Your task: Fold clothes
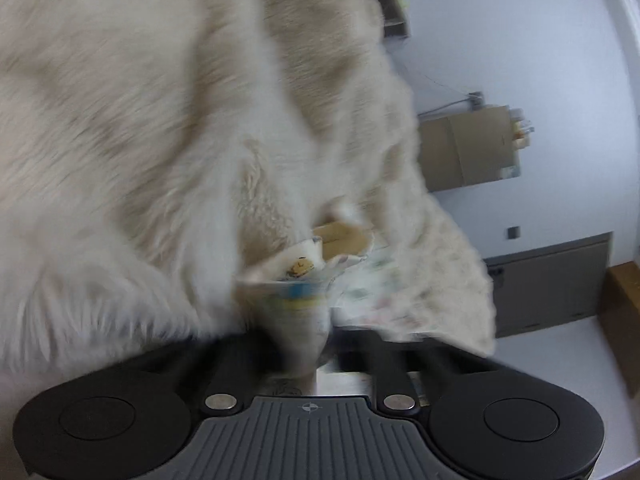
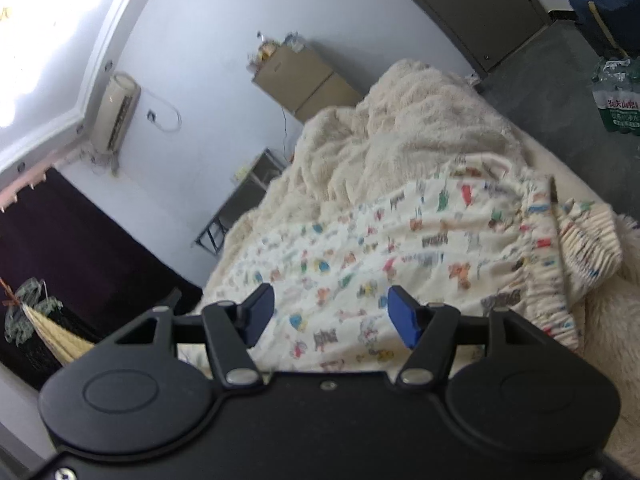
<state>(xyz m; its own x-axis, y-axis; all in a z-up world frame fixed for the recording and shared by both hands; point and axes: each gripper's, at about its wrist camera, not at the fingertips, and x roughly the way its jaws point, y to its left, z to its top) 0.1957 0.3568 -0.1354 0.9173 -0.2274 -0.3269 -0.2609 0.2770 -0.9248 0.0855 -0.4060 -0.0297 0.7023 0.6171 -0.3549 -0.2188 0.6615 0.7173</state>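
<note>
A long-piled, shaggy cream blanket (image 1: 120, 140) fills the left of the left wrist frame, its fibres soft and matt. At centre of the right wrist frame lies a thin, smooth printed cotton garment (image 2: 400, 248), its gathered edge ribbed at right. The right gripper (image 2: 331, 314) below is matt black plastic with shiny metal rivets and smooth blue pads (image 2: 404, 316).

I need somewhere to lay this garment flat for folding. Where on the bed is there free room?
Little is free. The cartoon-print white garment covers the near middle; the rumpled cream fleece blanket heaps behind it. A narrow bare strip of cream mattress runs along the far edge beside the grey floor. The left gripper is shut on the garment.
</note>
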